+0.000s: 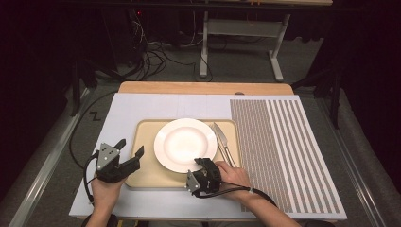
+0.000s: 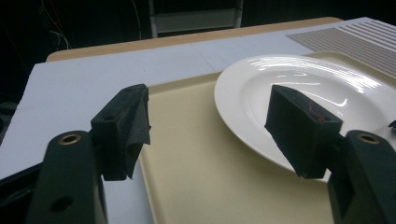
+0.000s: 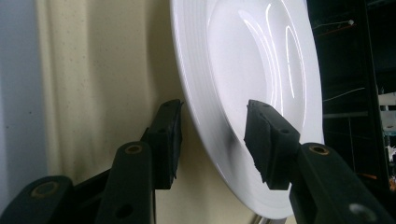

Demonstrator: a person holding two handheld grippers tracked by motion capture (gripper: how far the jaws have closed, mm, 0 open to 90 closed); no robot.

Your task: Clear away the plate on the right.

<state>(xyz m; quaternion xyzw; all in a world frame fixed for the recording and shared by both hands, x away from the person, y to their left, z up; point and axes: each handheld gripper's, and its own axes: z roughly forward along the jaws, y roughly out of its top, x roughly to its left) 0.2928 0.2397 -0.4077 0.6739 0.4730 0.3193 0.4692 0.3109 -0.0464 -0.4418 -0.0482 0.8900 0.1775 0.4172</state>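
A white plate (image 1: 182,142) lies on a beige tray (image 1: 142,177), with a knife (image 1: 221,135) and a fork (image 1: 227,152) beside it on the tray's right side. My right gripper (image 1: 204,162) is at the plate's near edge. In the right gripper view the plate (image 3: 243,60) has its rim between the jaws of the right gripper (image 3: 215,140); one pad is on the tray (image 3: 107,70) side and one over the plate's top, with small gaps showing. My left gripper (image 1: 131,147) hovers open over the tray's left edge. In the left gripper view the left gripper (image 2: 210,126) has nothing between its pads, and the plate (image 2: 327,79) lies to its right.
The tray sits on a white board (image 1: 142,106) covering a wooden table. A grey striped mat (image 1: 283,151) covers the board's right part. Beyond the table's far edge are a metal stand (image 1: 204,42) and cables on the floor.
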